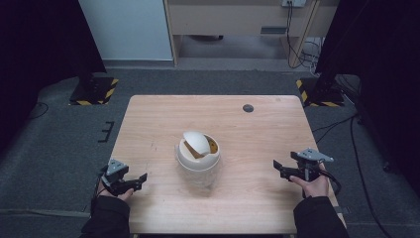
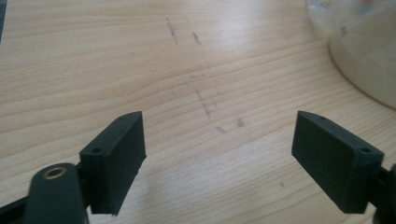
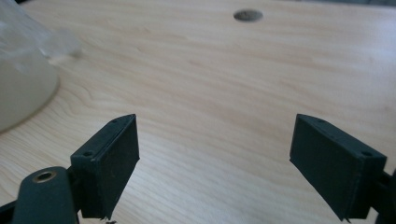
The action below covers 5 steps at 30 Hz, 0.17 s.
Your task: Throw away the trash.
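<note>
You held the left gripper (image 1: pixel 140 178) low over the near-left part of the wooden table (image 1: pixel 163 114), its jaws spread wide with nothing between them but bare wood. Your left hand (image 1: pixel 110 189) wrapped its handle near the table's near-left edge. You held the right gripper (image 1: pixel 277 165) over the near-right part of the table, jaws likewise wide apart and empty, your right hand (image 1: pixel 313 186) below it. Both pointed inward toward the cream swing-lid bin (image 1: pixel 198 153), which stood upright near the middle of the table, well apart from each gripper, its domed lid tilted so that something yellow showed inside. A small dark round hole (image 1: pixel 248 108) sat in the tabletop toward the far side
</note>
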{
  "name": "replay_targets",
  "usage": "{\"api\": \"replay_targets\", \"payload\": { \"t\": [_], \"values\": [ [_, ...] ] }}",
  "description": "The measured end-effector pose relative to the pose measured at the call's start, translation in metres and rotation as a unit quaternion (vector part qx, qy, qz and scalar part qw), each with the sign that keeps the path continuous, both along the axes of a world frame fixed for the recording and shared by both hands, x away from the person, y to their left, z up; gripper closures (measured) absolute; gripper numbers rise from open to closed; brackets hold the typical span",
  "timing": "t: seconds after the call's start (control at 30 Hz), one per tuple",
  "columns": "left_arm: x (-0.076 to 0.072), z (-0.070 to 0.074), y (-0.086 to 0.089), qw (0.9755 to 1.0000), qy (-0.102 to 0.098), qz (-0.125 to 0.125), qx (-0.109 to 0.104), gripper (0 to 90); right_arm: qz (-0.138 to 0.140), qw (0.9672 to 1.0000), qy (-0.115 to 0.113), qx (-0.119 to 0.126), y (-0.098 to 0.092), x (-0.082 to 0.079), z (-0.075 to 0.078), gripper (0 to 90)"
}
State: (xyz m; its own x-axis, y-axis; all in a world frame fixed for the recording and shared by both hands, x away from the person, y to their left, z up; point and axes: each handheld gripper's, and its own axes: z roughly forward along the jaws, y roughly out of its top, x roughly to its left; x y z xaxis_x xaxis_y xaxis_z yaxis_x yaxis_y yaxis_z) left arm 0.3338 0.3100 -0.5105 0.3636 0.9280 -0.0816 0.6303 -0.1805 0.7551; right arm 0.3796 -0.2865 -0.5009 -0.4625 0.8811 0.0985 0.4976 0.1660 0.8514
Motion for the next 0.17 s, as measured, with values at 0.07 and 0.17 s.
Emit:
{"api": "replay_targets", "payload": {
  "t": [0.07,0.17],
  "values": [
    [0.001,-0.001,0.000,1.0000,0.003,-0.001,0.006,15.3,0.000,1.0000,0.007,-0.006,-0.001,0.001,-0.003,15.3],
    [0.004,-0.006,0.000,0.9996,0.022,-0.004,0.019,13.1,0.001,0.9992,0.030,-0.024,-0.004,0.003,-0.010,14.7]
  ]
}}
